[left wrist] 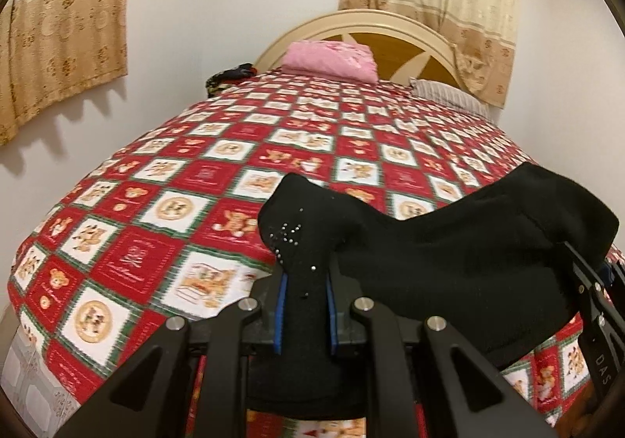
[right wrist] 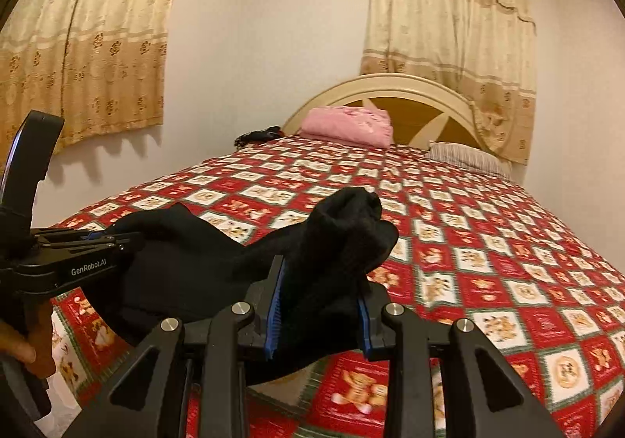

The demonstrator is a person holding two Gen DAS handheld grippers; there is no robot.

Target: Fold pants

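Observation:
The black pants hang between my two grippers above the near end of the bed. My left gripper is shut on one bunched end of them, which has small rhinestones. My right gripper is shut on the other bunched end of the pants. In the right wrist view the left gripper reaches in from the left, clamped on the cloth. In the left wrist view the right gripper shows at the right edge, under the cloth.
The bed has a red and white teddy-bear bedspread. A folded pink blanket, a striped pillow and dark clothes lie by the headboard. Curtains hang on the walls.

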